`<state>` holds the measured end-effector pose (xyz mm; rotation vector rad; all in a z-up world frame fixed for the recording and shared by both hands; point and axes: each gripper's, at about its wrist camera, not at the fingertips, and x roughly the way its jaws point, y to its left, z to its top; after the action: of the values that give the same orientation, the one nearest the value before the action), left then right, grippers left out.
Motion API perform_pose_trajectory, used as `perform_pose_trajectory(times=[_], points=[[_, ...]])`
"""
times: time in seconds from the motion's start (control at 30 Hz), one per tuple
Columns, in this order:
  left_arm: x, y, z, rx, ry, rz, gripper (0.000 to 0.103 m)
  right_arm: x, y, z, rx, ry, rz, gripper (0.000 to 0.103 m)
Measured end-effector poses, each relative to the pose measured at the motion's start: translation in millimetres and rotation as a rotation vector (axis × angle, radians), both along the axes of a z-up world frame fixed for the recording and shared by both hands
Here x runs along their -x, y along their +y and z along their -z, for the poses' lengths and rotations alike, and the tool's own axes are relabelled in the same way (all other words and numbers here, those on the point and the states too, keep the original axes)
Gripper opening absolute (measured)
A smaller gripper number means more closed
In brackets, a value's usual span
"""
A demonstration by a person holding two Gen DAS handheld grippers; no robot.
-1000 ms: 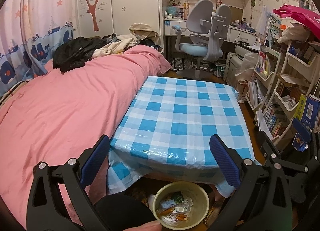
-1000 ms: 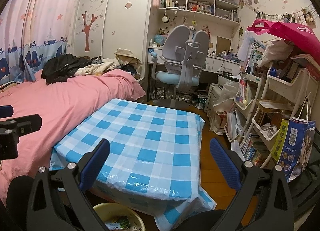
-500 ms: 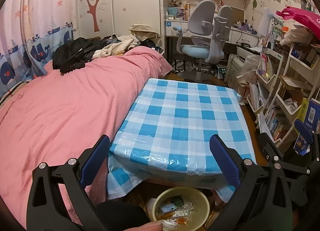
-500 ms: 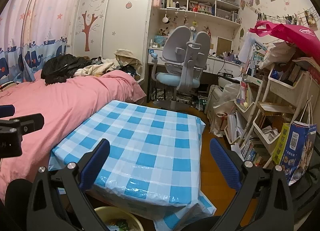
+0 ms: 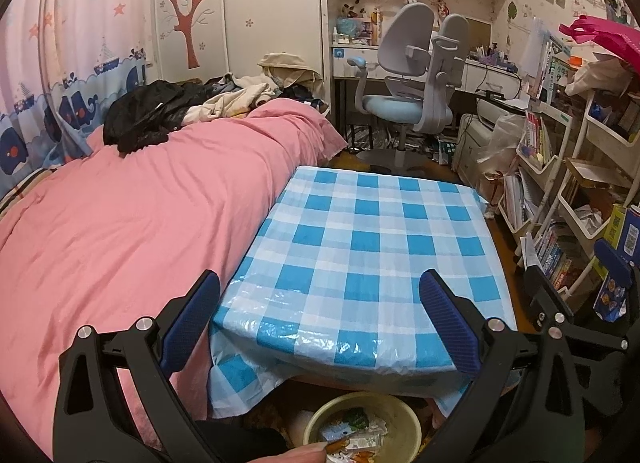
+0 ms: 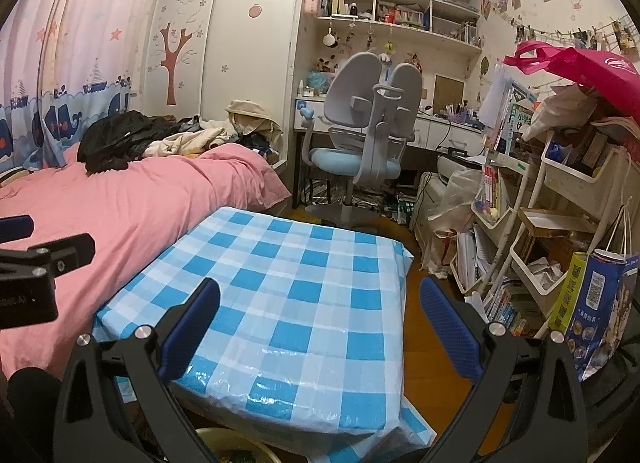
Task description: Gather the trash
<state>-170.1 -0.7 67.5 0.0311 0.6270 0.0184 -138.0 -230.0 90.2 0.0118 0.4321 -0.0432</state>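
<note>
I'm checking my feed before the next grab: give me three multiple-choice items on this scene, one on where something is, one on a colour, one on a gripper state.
1. Where is the yellow trash bin?
A. on the bed
B. on the floor below the table's near edge
C. beside the desk chair

2. What colours is the tablecloth?
A. blue and white check
B. plain pink
C. green stripes

3. How do the left gripper and right gripper stand?
A. both shut
B. one holds a wrapper
C. both open and empty

Answers: 1 B, the bin shows under the cloth's front overhang; 2 A, checks cover the top; 3 C, the fingers stand wide apart with nothing between.
</note>
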Motion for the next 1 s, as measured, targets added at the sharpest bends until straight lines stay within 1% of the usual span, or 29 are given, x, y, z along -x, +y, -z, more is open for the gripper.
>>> perform_pose_trajectory(times=[0.6, 1.0], points=[[-63, -7, 18, 0.004, 0.008, 0.002, 0.096, -48, -10, 12, 0.001, 0.036, 0.017, 0.096], [-89, -5, 34, -0.005, 0.026, 0.001, 0.096, -71, -7, 25, 0.006, 0.065, 0.019, 0.096]])
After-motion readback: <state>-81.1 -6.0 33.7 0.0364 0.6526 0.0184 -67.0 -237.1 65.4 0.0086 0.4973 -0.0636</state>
